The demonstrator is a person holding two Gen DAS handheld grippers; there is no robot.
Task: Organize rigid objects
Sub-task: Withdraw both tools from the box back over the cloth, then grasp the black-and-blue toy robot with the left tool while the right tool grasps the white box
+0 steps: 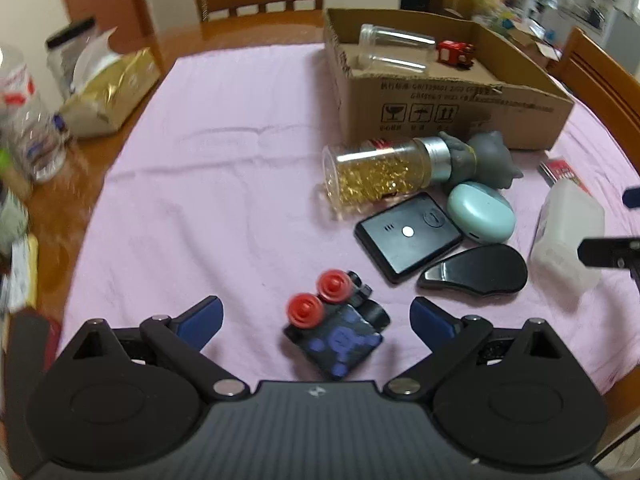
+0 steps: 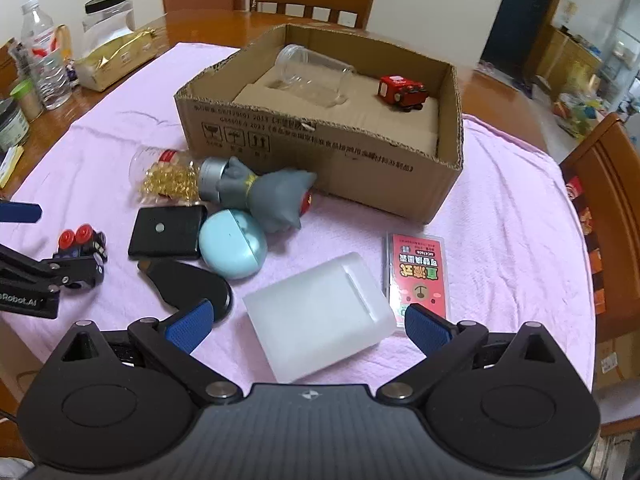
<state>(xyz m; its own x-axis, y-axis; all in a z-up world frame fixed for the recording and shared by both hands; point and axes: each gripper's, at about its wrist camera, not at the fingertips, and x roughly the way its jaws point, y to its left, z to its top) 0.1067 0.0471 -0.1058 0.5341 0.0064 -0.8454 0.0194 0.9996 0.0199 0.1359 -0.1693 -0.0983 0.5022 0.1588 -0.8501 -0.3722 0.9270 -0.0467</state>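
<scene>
Left wrist: toy [image 1: 338,334] between spread claw [image 1: 316,316].

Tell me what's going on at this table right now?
A person is sorting small items into a cardboard box on a pink cloth. The empty clear jar and red toy already lie in it. The left gripper is open around a small black toy with red wheels; the right gripper is open around a white translucent box. Neither is gripped yet.
</scene>
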